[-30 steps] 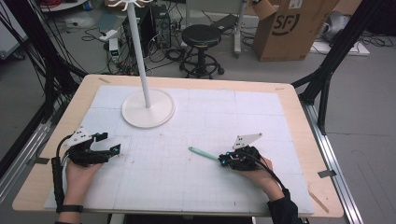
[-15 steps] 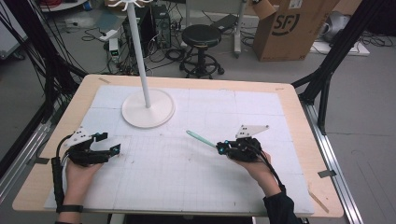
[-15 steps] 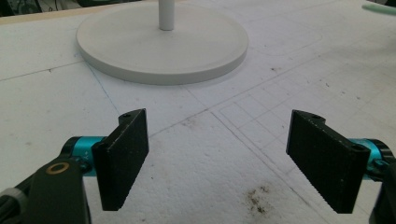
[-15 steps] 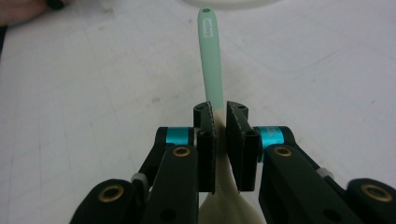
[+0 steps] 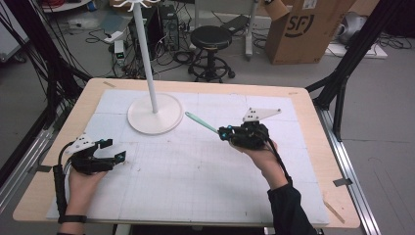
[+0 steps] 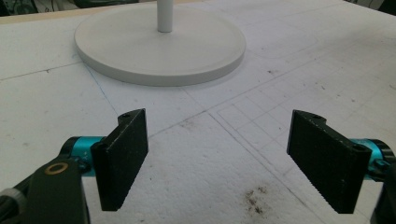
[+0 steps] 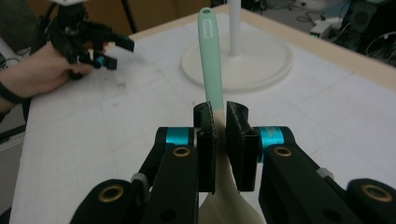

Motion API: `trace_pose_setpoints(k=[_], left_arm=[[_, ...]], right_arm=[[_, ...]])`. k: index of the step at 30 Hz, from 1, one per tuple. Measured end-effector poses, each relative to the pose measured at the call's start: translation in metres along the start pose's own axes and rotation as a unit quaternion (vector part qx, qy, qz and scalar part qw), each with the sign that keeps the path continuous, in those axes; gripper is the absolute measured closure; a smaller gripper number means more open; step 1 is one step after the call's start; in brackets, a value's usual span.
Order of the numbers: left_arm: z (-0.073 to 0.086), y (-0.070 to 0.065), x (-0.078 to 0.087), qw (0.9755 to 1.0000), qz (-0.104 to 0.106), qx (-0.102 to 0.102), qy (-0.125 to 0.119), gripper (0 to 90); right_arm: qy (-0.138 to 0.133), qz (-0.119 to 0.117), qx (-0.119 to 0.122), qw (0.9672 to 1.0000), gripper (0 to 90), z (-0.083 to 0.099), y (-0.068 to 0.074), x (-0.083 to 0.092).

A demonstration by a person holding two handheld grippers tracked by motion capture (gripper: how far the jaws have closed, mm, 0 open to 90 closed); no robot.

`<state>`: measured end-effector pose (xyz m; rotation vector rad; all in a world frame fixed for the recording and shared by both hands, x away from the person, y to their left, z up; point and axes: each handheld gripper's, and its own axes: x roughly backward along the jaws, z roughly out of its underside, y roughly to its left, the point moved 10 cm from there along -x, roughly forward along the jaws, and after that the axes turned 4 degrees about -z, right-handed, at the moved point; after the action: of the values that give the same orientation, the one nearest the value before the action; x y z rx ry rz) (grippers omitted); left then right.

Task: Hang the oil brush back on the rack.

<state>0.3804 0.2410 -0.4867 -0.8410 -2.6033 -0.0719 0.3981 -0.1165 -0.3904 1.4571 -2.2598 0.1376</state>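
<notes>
Right gripper (image 5: 224, 133) clamps the mint spatula (image 7: 211, 56), handle aimed at 10 o'clock toward stand base (image 5: 155, 113). Left gripper (image 6: 217, 158) wide, empty. Step: carrying; next likely hanging on the stand.

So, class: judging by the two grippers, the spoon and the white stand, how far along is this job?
Done: the right gripper is shut on the mint-handled spoon, held above the table. Waiting: the left gripper rests open. Left: probably hanging the spoon on the white stand.
</notes>
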Motion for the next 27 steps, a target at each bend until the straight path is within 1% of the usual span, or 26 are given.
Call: trace_pose_setpoints(k=[8,14,17,19,20,27], left_arm=[[0.0,0.0,0.0,1.0,0.002,0.003,-0.002,21.2],[0.0,0.0,0.0,1.0,0.003,0.003,-0.002,21.3],[0.0,0.0,0.0,1.0,0.003,0.003,-0.001,21.4],[0.0,0.0,0.0,1.0,0.003,0.002,-0.001,21.4],[0.0,0.0,0.0,1.0,0.004,0.002,-0.001,21.4],[0.0,0.0,0.0,1.0,0.005,0.003,-0.002,21.4]], right_arm=[[-0.045,0.011,0.015,0.9988,83.1,-0.061,-0.001,0.007],[-0.071,0.016,0.026,0.997,83.1,-0.1,0.001,0.011],[-0.083,0.016,0.029,0.996,83.1,-0.116,0.002,0.013],[-0.092,0.014,0.027,0.9953,83.1,-0.126,0.003,0.014],[-0.096,0.015,0.03,0.9948,83.2,-0.132,0.004,0.015],[-0.107,0.023,0.039,0.9933,83.1,-0.162,0.008,0.015]])
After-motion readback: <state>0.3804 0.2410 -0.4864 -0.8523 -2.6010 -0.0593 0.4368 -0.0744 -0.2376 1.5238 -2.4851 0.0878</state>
